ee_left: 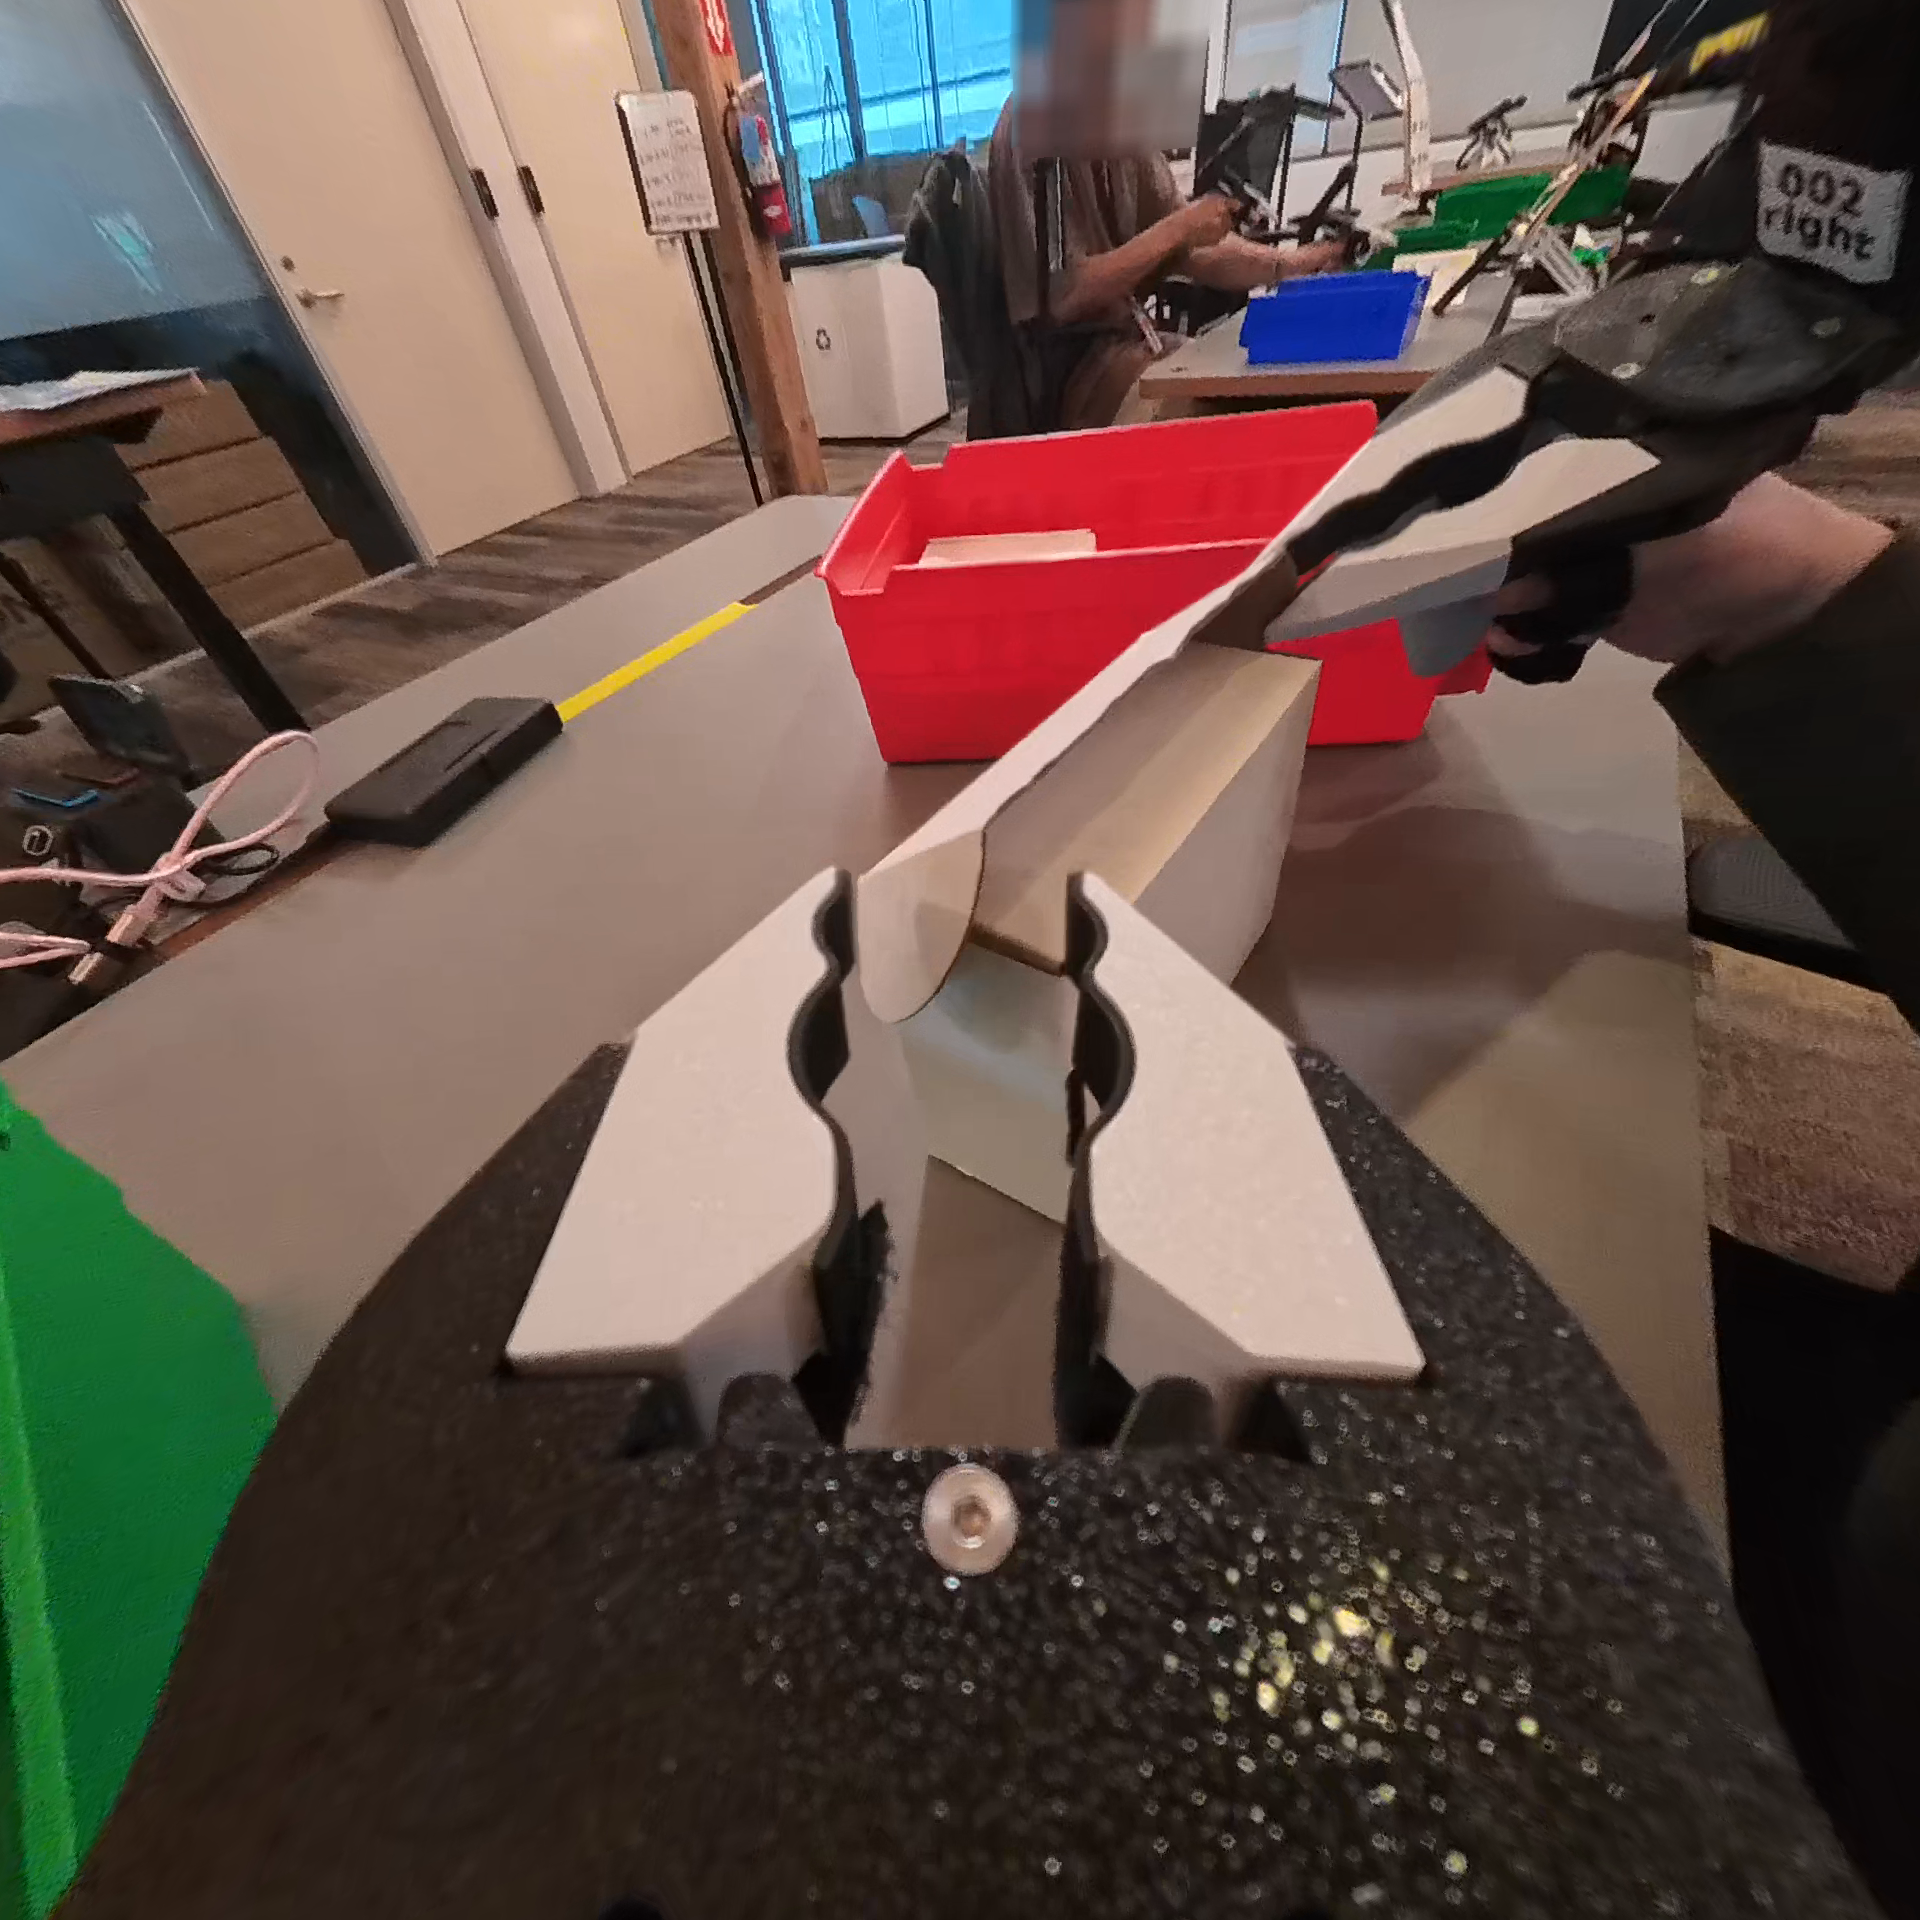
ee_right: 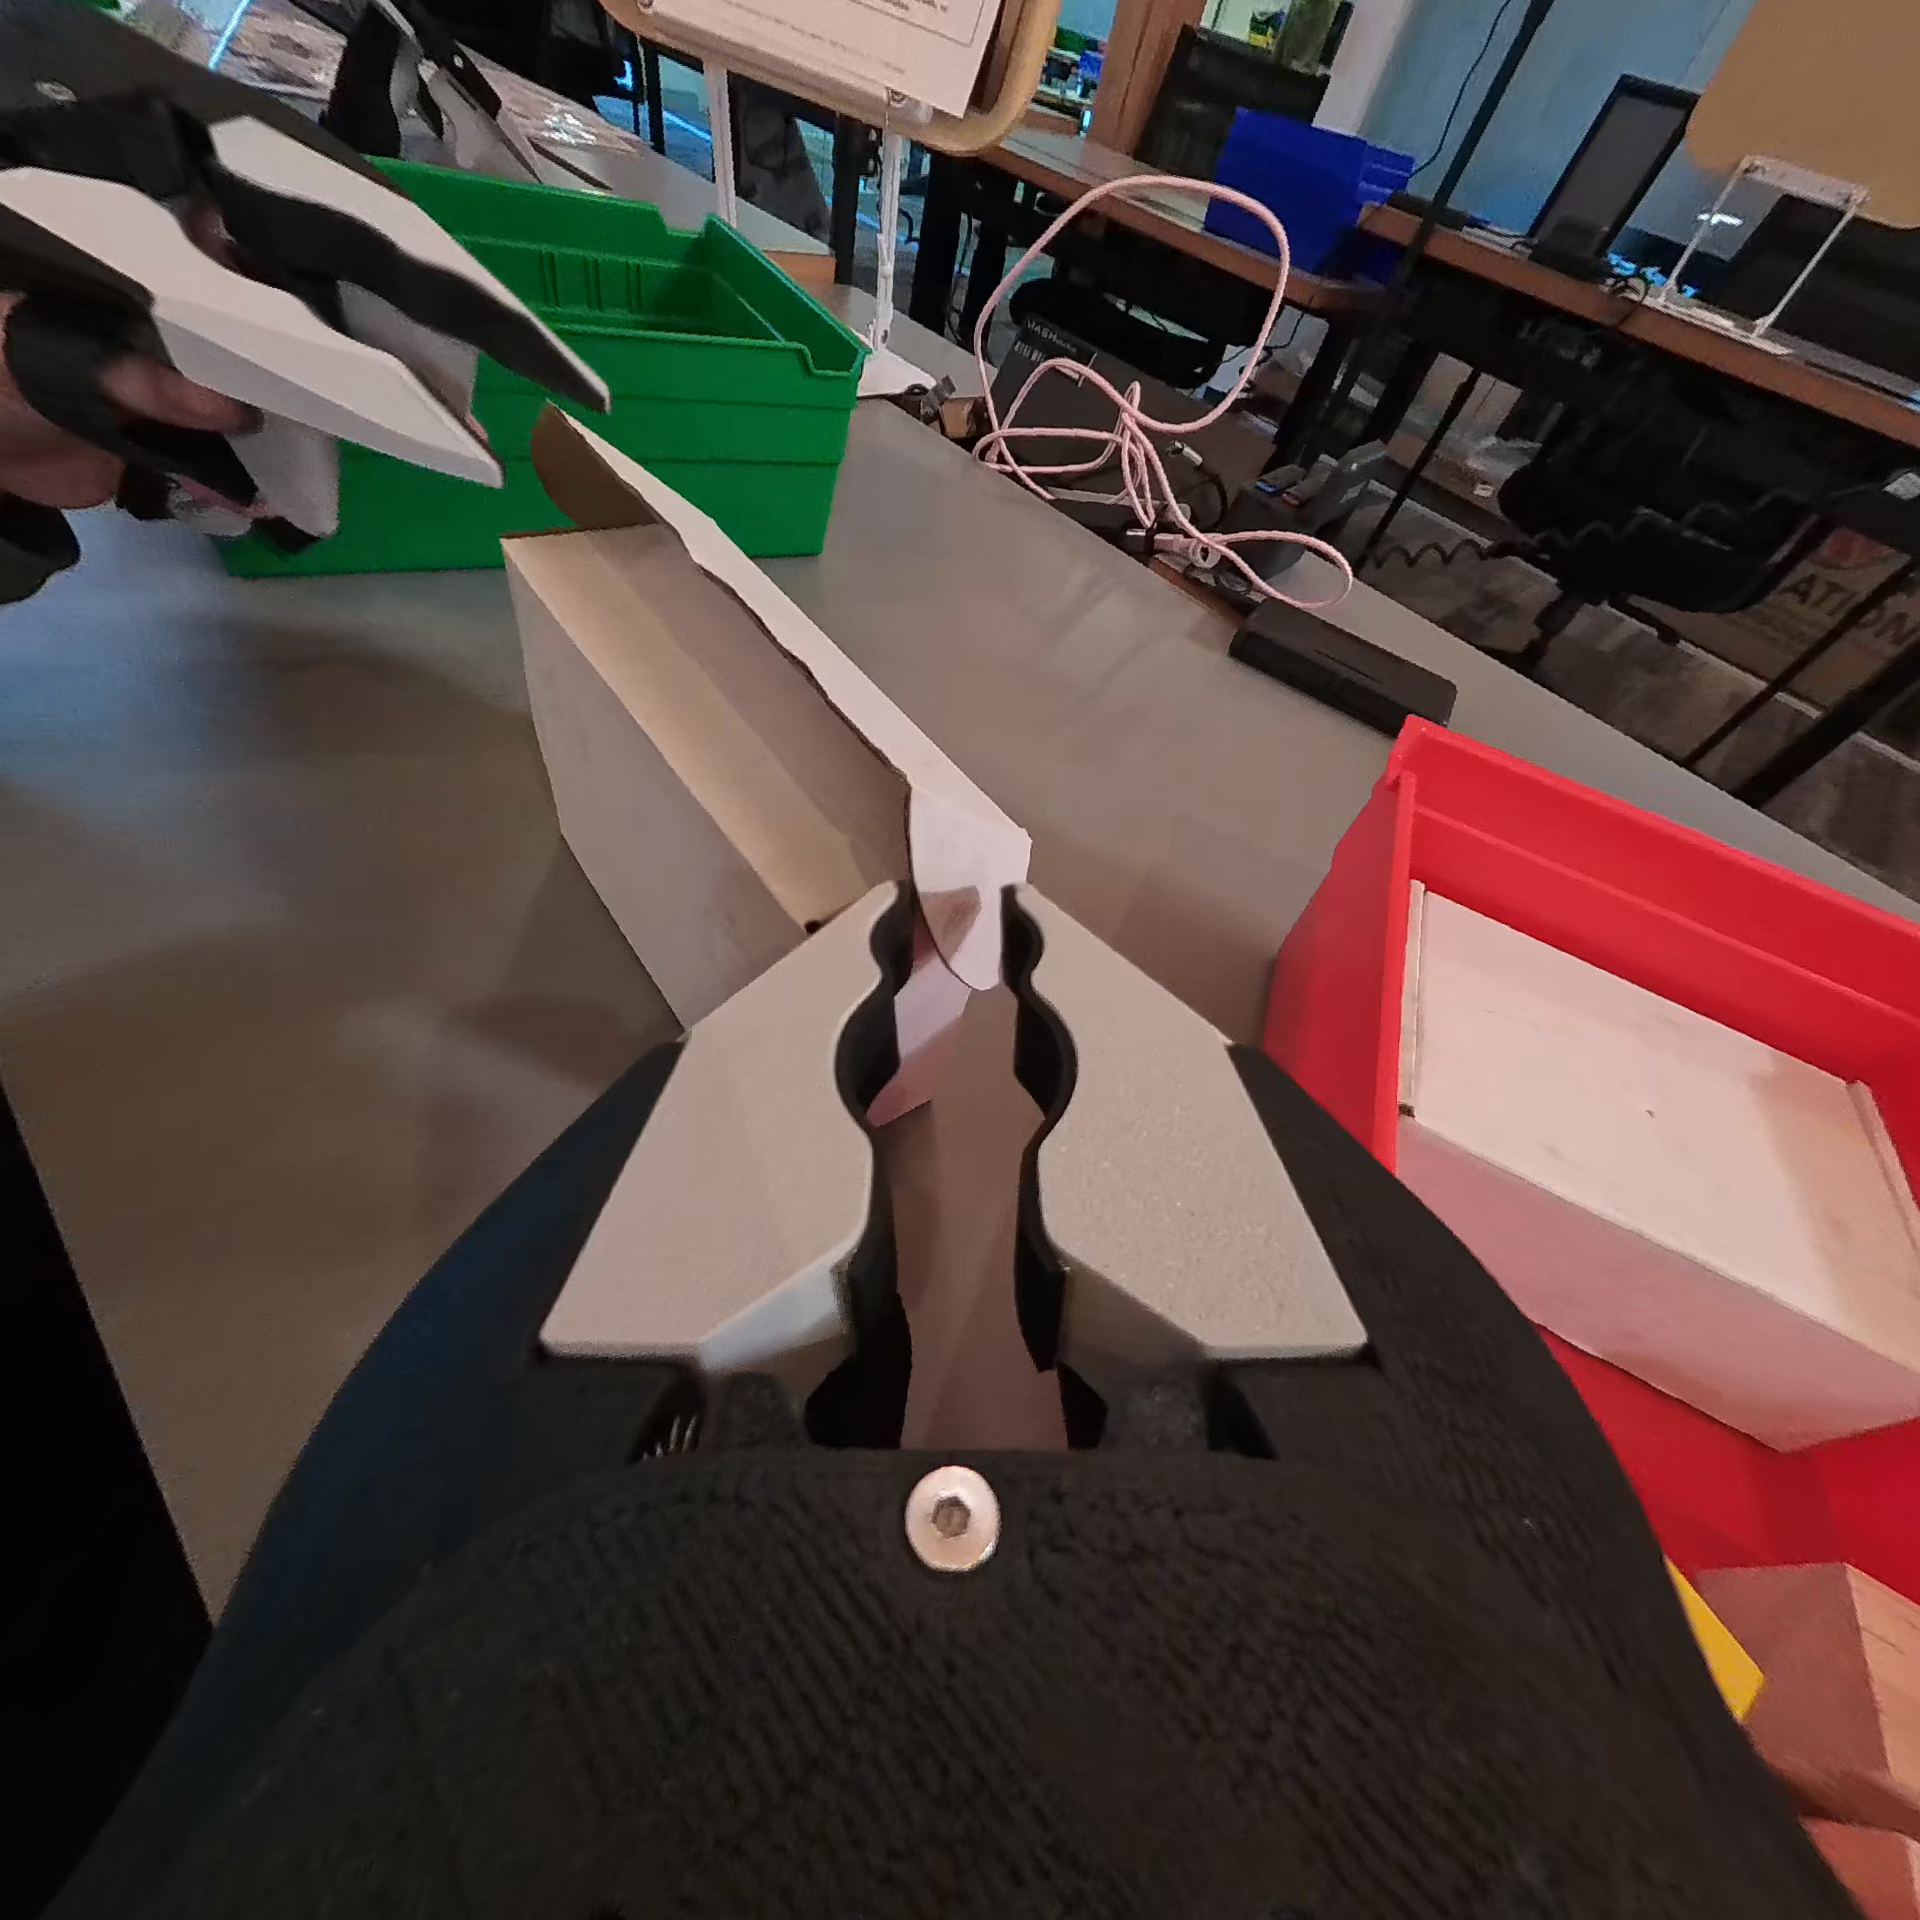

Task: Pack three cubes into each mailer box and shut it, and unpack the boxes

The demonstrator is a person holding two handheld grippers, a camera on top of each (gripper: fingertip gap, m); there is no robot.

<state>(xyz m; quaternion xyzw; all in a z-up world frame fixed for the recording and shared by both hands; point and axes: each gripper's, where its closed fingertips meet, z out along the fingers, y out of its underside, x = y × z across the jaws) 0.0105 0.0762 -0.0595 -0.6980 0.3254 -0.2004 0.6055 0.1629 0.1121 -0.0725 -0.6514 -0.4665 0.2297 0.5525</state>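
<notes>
A white mailer box (ee_left: 1226,831) lies on the grey table (ee_left: 623,935) with its lid (ee_left: 1091,748) partly raised. My left gripper (ee_left: 961,904) is at the near end, open. The lid's rounded side flap (ee_left: 914,935) stands between its fingers, close to the left pad, with a gap to the right pad. In the right wrist view the box (ee_right: 623,748) runs away from my right gripper (ee_right: 951,909), which is shut on the lid's other side flap (ee_right: 966,935). The left gripper (ee_right: 551,442) shows at the far end, and the right gripper (ee_left: 1283,592) shows in the left wrist view.
A red bin (ee_right: 1351,987) to the right holds another white mailer box (ee_right: 1610,1143); wooden cubes (ee_right: 1818,1683) lie near it. A green bin (ee_right: 675,343) stands beyond the box. A black device (ee_right: 1340,665) and pink cables (ee_right: 1143,416) lie at the table's far edge.
</notes>
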